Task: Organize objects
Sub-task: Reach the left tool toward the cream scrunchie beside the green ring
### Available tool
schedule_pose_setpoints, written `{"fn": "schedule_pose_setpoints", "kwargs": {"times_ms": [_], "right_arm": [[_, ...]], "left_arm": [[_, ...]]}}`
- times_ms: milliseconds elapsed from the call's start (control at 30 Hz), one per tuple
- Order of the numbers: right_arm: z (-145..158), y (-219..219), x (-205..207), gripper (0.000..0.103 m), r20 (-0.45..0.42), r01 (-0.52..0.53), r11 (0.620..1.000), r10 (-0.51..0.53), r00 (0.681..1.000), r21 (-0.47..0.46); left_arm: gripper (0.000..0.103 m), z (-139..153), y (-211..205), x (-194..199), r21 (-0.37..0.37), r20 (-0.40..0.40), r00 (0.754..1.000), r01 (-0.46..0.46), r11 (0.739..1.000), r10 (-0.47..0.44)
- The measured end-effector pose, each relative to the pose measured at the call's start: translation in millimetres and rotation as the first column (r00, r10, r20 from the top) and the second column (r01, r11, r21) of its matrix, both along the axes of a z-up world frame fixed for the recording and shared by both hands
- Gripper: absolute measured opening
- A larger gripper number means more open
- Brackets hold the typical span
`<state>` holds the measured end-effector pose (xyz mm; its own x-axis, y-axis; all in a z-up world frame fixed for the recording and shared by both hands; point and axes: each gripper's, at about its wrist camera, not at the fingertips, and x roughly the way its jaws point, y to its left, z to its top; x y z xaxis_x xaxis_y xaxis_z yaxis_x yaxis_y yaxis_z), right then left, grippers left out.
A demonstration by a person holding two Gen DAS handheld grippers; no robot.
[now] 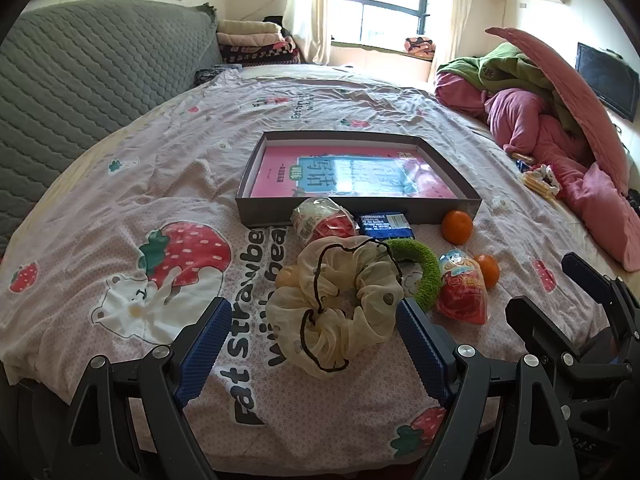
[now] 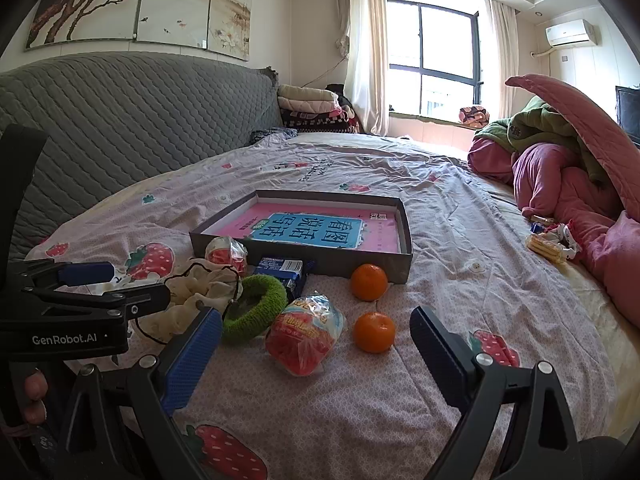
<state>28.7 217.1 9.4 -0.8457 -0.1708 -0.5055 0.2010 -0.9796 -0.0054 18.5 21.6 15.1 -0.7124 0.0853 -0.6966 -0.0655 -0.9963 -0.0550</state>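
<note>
A grey shallow box [image 1: 464, 205] [image 2: 404, 268] holding a pink book lies on the strawberry-print bedspread. In front of it sit a cream scrunchie [image 1: 340, 308] [image 2: 200, 288], a green scrunchie [image 1: 424, 276] [image 2: 256, 312], a blue packet [image 1: 386, 225] [image 2: 282, 272], two red snack bags [image 1: 464, 294] [image 2: 304, 336] [image 1: 320, 220] [image 2: 226, 254] and two oranges [image 1: 457, 227] [image 2: 369, 282] [image 1: 489, 270] [image 2: 374, 332]. My left gripper [image 1: 316, 344] [image 2: 104, 280] stands open, its blue pads either side of the cream scrunchie's near part, not pressing it. My right gripper [image 2: 316, 352] [image 1: 560, 284] is open, just short of the near snack bag and orange.
A heap of pink and green bedding [image 1: 552, 120] [image 2: 568, 184] fills the right side, with a yellow snack pack [image 2: 548, 246] at its foot. A grey quilted headboard [image 1: 80, 92] bounds the left. A person's fingers [image 2: 34, 396] show at the lower left.
</note>
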Motion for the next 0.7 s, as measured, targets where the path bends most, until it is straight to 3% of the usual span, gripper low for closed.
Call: {"fn": "schedule_pose_setpoints", "kwargs": {"times_ms": [400, 700], "right_arm": [[0.3, 1.0, 0.2, 0.095, 0.005, 0.009, 1.000, -0.009, 1.000, 0.001], [-7.0, 1.0, -6.9, 0.095, 0.071, 0.009, 1.000, -0.009, 0.997, -0.003]], "left_arm": [[0.085, 0.6, -2.2, -1.2, 0.026, 0.003, 1.000, 0.011, 1.000, -0.011], [0.085, -7.2, -3.8, -2.0, 0.022, 0.018, 0.999, 0.039, 0.999, -0.039]]}}
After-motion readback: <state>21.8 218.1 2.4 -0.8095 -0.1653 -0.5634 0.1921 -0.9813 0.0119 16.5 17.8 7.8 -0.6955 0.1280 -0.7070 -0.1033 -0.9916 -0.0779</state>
